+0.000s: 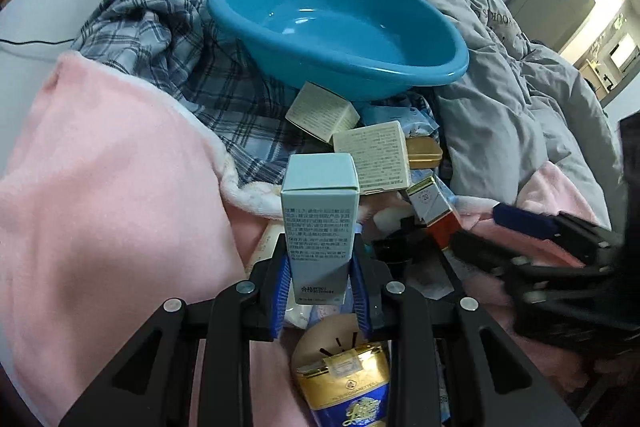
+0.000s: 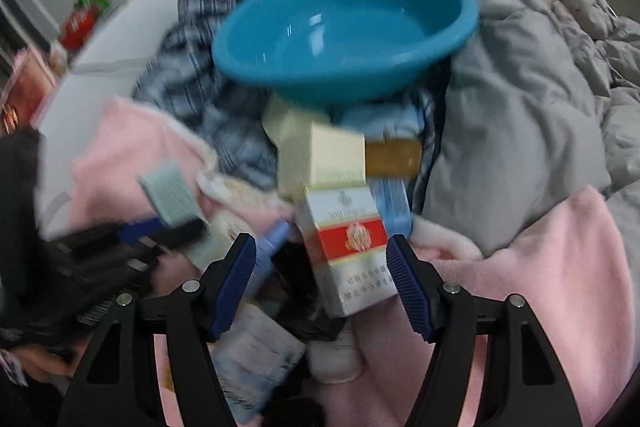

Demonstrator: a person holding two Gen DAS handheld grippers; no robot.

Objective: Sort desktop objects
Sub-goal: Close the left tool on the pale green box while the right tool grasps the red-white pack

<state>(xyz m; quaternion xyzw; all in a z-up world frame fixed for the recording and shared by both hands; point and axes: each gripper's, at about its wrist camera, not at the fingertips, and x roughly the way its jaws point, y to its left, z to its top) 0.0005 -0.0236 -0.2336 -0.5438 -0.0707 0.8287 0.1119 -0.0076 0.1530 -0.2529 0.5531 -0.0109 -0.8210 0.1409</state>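
My left gripper [image 1: 319,247] is shut on a pale green box [image 1: 318,219], held upright above the pile. The same box [image 2: 168,195] shows blurred at the left of the right wrist view. My right gripper [image 2: 320,243] is open and straddles a red and white cigarette pack [image 2: 348,247]. Its pads [image 2: 240,283] stand clear of the pack, the right one very close to it. That pack [image 1: 434,211] also shows in the left wrist view, with the right gripper [image 1: 540,247] blurred beside it. An empty blue basin [image 1: 336,23] [image 2: 340,27] sits tilted behind the pile.
Two cream boxes [image 1: 322,111] [image 1: 374,155], a gold tin [image 1: 424,151] and a gold and blue pack [image 1: 344,379] lie in the heap. A pink blanket [image 1: 100,187], plaid cloth [image 1: 160,35] and a grey duvet [image 1: 500,87] surround it.
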